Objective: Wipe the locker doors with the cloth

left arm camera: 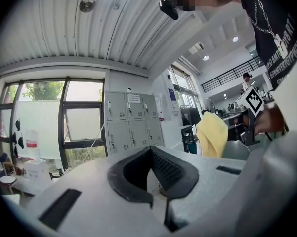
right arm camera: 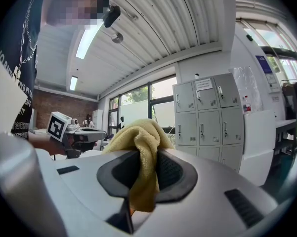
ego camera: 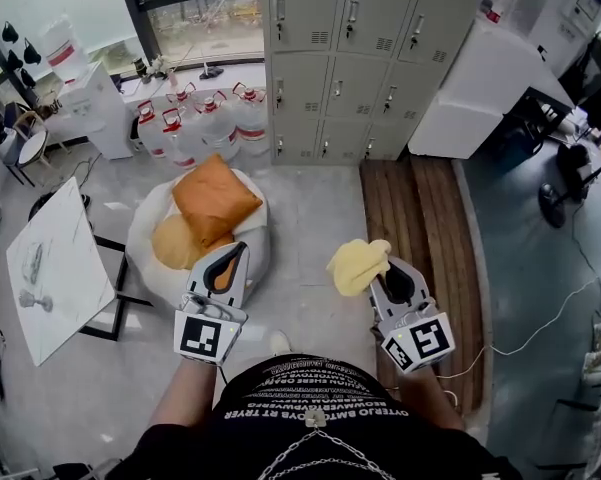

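The right tongs point(ego camera: 388, 271) pinch the yellow cloth point(ego camera: 358, 264), bunched ready for wiping. The left tongs point(ego camera: 232, 256) are pressed together, empty. The locker doors point(ego camera: 365, 28) stand at twelve o'clock, well apart.

Lockers point(ego camera: 350, 58) are standing in rows and water jugs point(ego camera: 205, 118) are clustering beside a beanbag point(ego camera: 145, 253), suggesting a workplace staff room.

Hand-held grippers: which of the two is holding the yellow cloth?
The right hand-held gripper: yellow cloth is pinched between its jaws, while the left hand-held gripper is empty.
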